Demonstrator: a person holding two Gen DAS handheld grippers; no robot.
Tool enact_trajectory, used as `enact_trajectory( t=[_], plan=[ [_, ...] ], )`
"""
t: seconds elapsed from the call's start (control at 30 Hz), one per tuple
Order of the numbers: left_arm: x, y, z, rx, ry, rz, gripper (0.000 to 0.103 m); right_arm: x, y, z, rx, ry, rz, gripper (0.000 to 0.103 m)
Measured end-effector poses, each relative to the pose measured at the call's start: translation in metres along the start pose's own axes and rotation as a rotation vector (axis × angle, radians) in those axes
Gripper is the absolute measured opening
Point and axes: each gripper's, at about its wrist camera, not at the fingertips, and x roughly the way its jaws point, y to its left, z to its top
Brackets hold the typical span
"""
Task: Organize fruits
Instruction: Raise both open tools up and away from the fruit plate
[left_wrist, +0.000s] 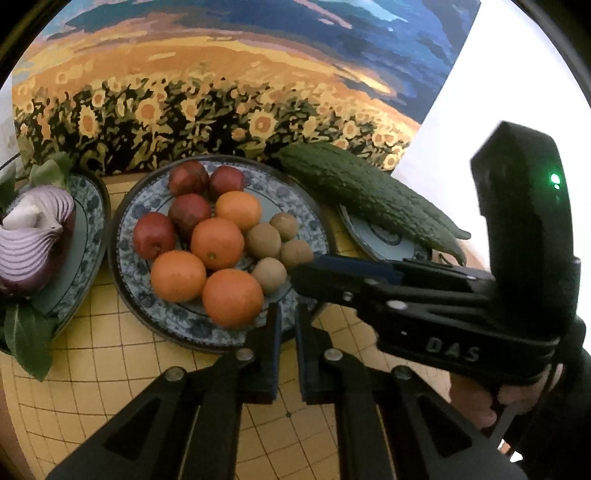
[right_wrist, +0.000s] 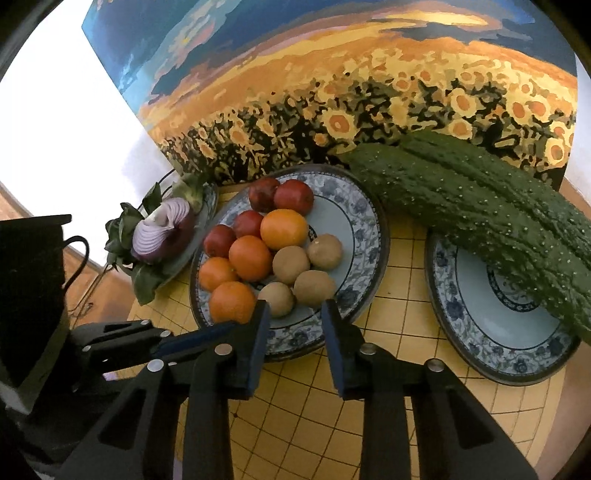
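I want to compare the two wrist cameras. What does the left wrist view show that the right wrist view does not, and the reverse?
Only the left wrist view shows the right gripper from the side, with its green light and the hand that holds it.

Only the right wrist view shows the bare inside of the cucumber plate and the left gripper from the side.

Both show the middle plate with four oranges, four red fruits and four brown fruits, the sliced red onion, the cucumbers, the sunflower painting and the yellow grid mat.

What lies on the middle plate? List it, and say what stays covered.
On the middle plate lie four oranges, four red fruits and four brown fruits, grouped by kind. They cover most of the plate's centre pattern, so it cannot be read.
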Motion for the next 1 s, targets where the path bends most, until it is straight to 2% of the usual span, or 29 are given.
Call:
enact_trajectory(
  t=[0.23, 0.37, 0.43, 0.5, 0.77, 1.0],
  plan=[
    [-0.011, -0.004, 0.003, 0.035, -0.019, 0.066, 0.007, -0.007, 0.011, 0.001, -0.031, -0.020, -0.017, 0.031],
    [-0.012, 0.002, 0.007, 0.024, -0.006, 0.107, 0.014, -0.019, 0.012, 0.004, -0.037, -0.046, -0.049, 0.031],
    [-0.017, 0.002, 0.009, 0.030, -0.016, 0.147, 0.031, -0.027, 0.015, 0.007, -0.041, -0.058, -0.069, 0.031],
    [-0.024, 0.003, 0.011, 0.039, -0.036, 0.171, 0.041, -0.035, 0.017, 0.009, -0.048, -0.071, -0.077, 0.031],
    [-0.054, -0.001, 0.013, 0.049, -0.050, 0.186, 0.041, -0.072, 0.032, 0.006, -0.065, -0.117, -0.099, 0.031],
    [-0.082, -0.009, 0.010, 0.069, -0.079, 0.202, 0.047, -0.102, 0.048, -0.005, -0.071, -0.163, -0.089, 0.031]
  ],
)
